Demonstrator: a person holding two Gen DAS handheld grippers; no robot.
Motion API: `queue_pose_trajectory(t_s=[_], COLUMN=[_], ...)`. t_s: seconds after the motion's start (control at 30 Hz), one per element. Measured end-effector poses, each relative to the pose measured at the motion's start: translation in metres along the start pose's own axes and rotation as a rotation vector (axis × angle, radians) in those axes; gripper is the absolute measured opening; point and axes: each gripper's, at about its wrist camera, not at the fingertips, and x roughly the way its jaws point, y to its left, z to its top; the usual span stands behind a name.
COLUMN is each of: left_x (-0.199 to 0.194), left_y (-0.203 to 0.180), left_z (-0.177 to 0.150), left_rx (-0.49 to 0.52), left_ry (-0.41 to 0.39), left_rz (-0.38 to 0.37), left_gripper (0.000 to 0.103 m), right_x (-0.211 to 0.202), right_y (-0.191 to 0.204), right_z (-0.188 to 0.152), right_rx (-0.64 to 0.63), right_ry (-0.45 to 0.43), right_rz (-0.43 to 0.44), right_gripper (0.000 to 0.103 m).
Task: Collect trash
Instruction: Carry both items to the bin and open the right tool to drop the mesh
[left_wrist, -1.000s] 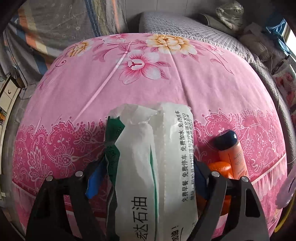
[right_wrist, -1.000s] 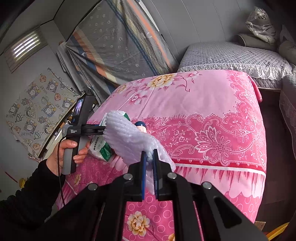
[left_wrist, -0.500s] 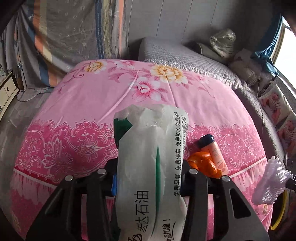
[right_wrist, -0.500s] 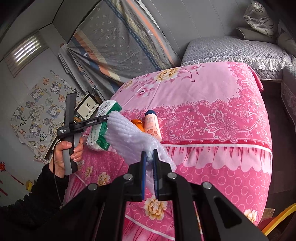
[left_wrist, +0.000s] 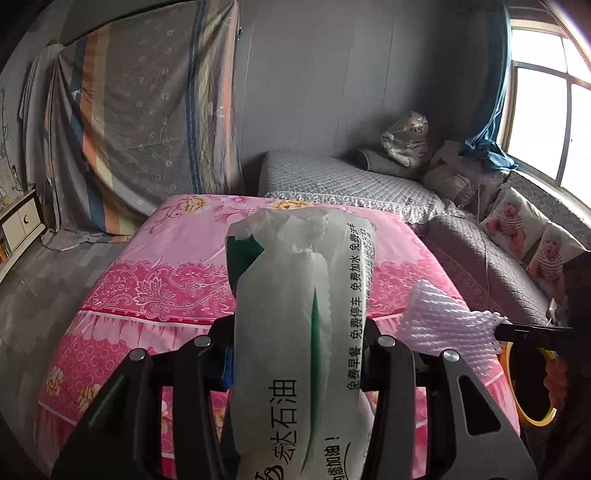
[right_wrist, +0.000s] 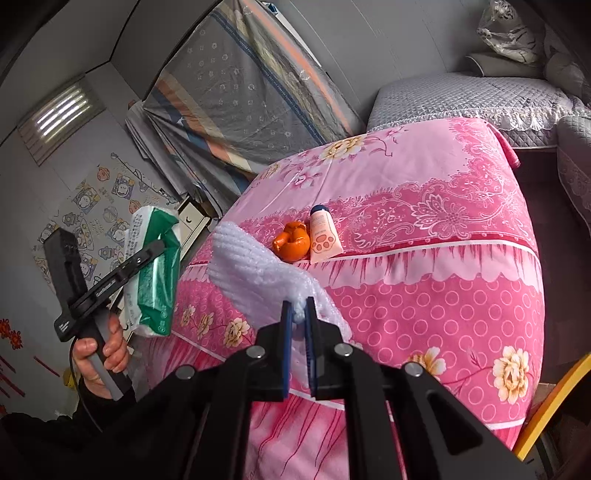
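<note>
L gripper (left_wrist: 299, 354) fingers clamp crinkly white-green plastic pack (left_wrist: 301, 332), R gripper (right_wrist: 298, 339) fingers pinch ribbed white foam net (right_wrist: 258, 266)

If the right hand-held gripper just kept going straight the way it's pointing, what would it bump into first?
Probably the pink bedspread. The right hand-held gripper, clamped on white foam netting, aims at the bed's near edge, roughly where an orange peel and tube lie. Depth is uncertain.

The right gripper (right_wrist: 298, 314) pinches a white foam net (right_wrist: 255, 266). The left gripper (right_wrist: 147, 254) holds a green and white pack (right_wrist: 155, 280). An orange peel (right_wrist: 291, 242) touches a pink tube (right_wrist: 323, 236) on the pink bed (right_wrist: 443, 229).
</note>
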Motion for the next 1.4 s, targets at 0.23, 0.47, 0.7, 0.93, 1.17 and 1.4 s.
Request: queue_pose_trajectory(t_s=[0.23,0.47,0.7,0.93,1.17,1.4], left_x=[-0.041,-0.068,-0.076,-0.065,-0.033,0.018], left_y=[-0.064,-0.125,-0.180,-0.228,-0.282,-0.330], left_z=[0.000,-0.006,-0.013,-0.018,-0.028,-0.052], left_rx=[0.105,0.202,0.290,0.355,0.409,0.445], left_ry=[-0.080,-0.141,-0.166,-0.145,-0.078,0.049], left_rz=[-0.109,-0.220,-0.320,-0.402,-0.490,-0.559], left_gripper=[0.043,0.043,0.043,0.044,0.044,0.044], right_x=[-0.052,-0.108,-0.154,-0.185,-0.201,-0.203], right_y=[-0.028,-0.066,-0.106,-0.138,-0.172,-0.203], right_z=[-0.013,-0.033,-0.068,-0.104,-0.141,-0.168], right_rx=[0.077,0.159,0.248,0.286,0.353,0.429], right_ry=[-0.088,-0.179,-0.255,-0.300,-0.309,-0.283], right_rz=[-0.063,-0.165,-0.321,-0.529,-0.625,-0.672], right_gripper=[0.006,0.006,0.006,0.006,0.006,0.007])
